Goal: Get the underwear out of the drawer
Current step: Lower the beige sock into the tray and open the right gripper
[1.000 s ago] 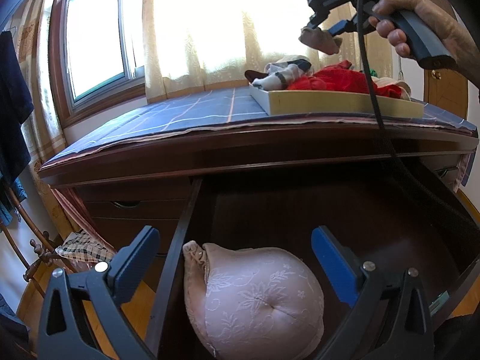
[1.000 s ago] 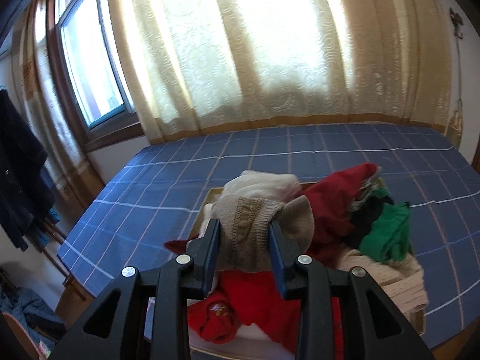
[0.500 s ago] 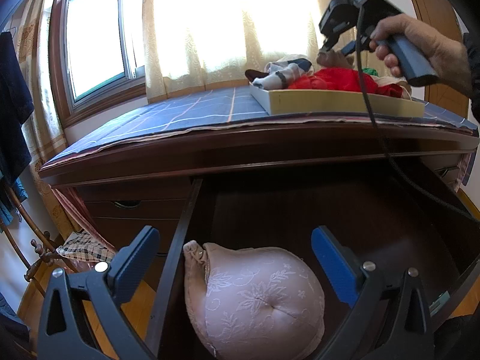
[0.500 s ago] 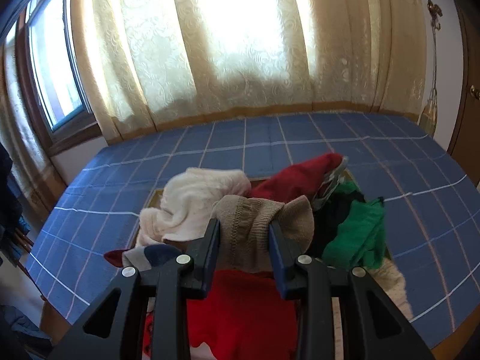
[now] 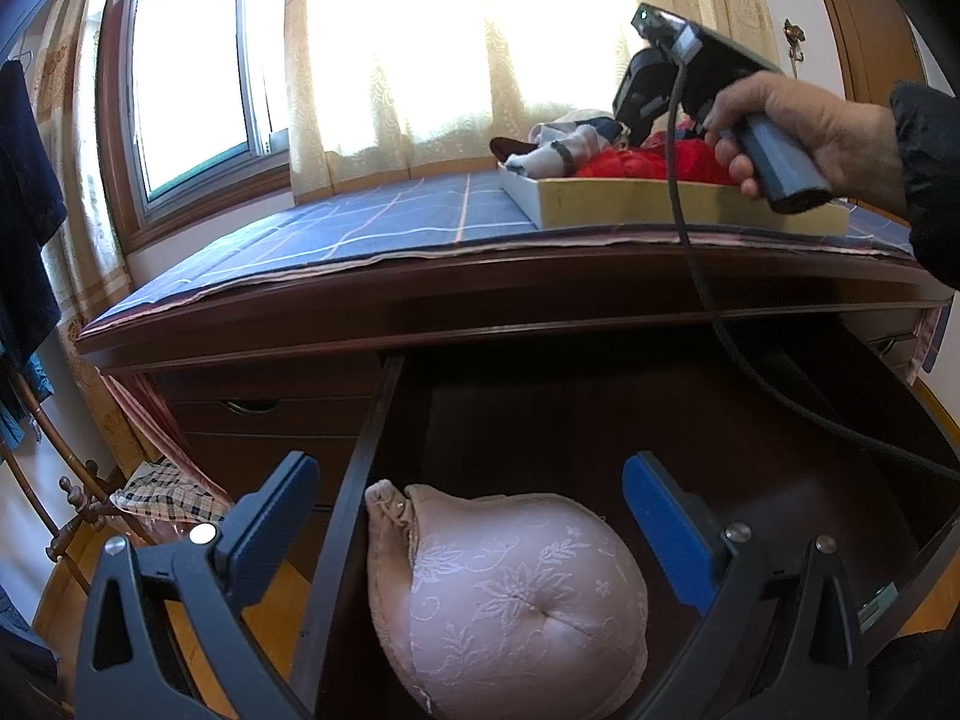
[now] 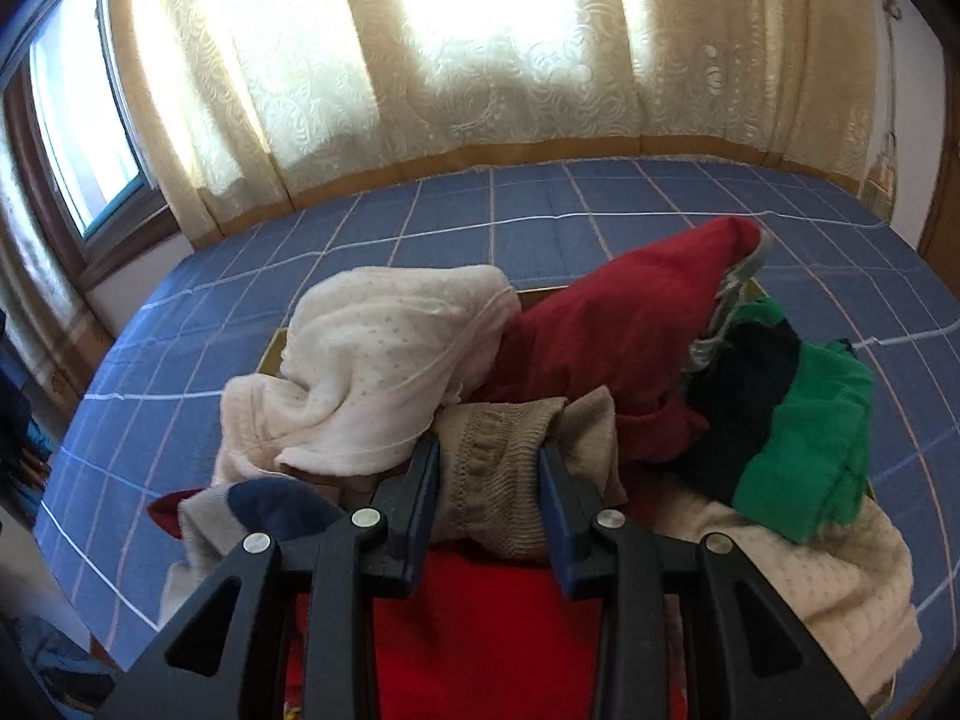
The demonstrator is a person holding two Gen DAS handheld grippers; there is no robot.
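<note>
Right gripper [image 6: 489,474] pinches a beige knit garment [image 6: 516,480], pads tight on it, angled down over the clothes pile in the tray [image 5: 660,207] on the dresser top. Left gripper [image 5: 474,516] jaws spread wide, nothing held, pointing down into the open drawer [image 5: 600,420] over a pink bra [image 5: 510,600].
</note>
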